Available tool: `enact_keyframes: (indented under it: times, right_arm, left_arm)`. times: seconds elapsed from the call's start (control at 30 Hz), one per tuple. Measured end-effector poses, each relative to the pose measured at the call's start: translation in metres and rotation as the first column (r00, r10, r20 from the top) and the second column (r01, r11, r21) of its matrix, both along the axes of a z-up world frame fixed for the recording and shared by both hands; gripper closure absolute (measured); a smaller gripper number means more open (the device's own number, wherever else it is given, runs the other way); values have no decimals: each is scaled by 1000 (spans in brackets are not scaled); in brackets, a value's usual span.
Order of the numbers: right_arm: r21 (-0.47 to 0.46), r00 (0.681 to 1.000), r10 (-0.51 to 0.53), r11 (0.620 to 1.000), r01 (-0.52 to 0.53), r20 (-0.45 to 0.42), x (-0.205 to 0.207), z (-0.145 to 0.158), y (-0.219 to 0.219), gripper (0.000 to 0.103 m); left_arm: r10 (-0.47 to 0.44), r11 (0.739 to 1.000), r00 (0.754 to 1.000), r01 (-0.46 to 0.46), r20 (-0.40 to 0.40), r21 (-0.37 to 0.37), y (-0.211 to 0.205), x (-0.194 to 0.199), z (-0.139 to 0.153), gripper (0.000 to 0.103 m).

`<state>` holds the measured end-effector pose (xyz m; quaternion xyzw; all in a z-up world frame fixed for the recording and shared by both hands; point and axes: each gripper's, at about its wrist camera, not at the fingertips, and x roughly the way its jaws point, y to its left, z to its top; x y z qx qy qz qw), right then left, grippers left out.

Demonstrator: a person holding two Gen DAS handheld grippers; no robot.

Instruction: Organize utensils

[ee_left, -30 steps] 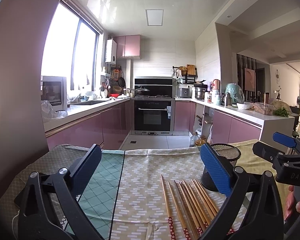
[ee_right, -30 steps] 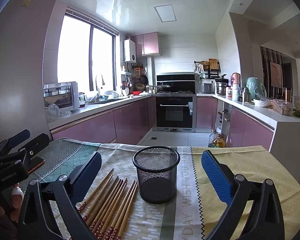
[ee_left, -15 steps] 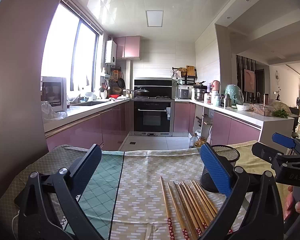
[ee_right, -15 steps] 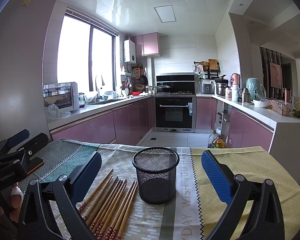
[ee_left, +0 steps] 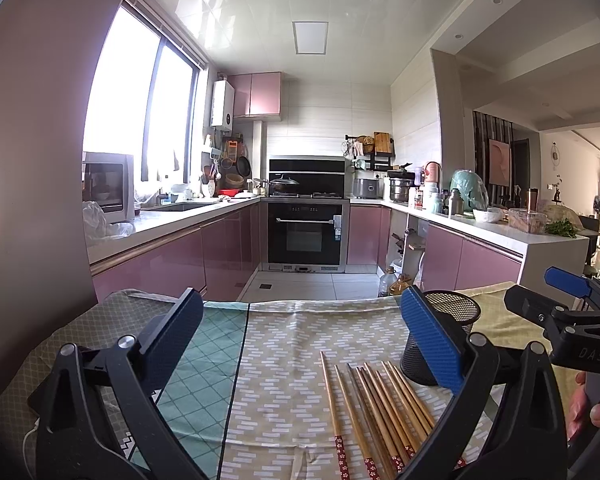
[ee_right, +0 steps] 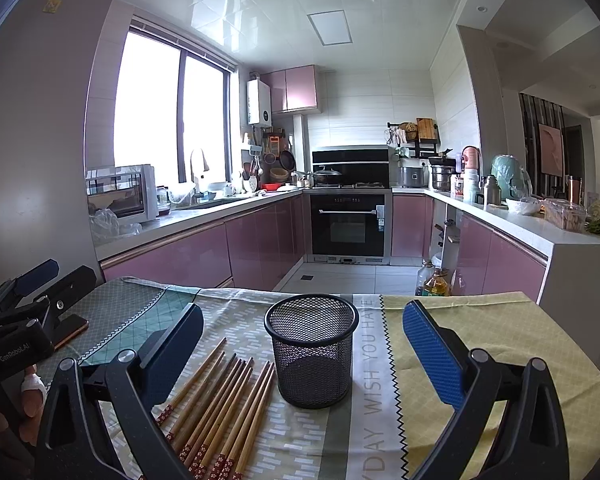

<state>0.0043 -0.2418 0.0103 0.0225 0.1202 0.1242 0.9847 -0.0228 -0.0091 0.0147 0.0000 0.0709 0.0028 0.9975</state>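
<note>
left gripper (ee_left: 300,338) jaws spread, right gripper (ee_right: 302,342) likewise

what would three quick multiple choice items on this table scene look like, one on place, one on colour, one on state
1. Where do the chopsticks lie relative to the mesh cup in the right wrist view?
A. inside it
B. on the cloth to its left
C. on the cloth to its right

2. What colour is the mesh cup?
A. black
B. white
C. red

3. How does the right gripper stand?
A. shut on a chopstick
B. shut on the cup
C. open, holding nothing

Answers:
1 B, the chopsticks lie flat in a fanned row left of the cup, none inside it.
2 A, its wire mesh and rim are black.
3 C, its fingers are spread wide apart, with the cup seen between them farther off on the table and nothing gripped.
</note>
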Motion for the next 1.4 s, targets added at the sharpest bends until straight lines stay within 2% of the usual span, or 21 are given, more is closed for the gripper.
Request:
enact_keyframes:
  times: [1.4]
  right_arm:
    - [5,1000,-1,1000,1,-2,2,-2,0,6]
  left_arm:
    - [-3,1000,1000,3,-6,-4,0,0,0,6]
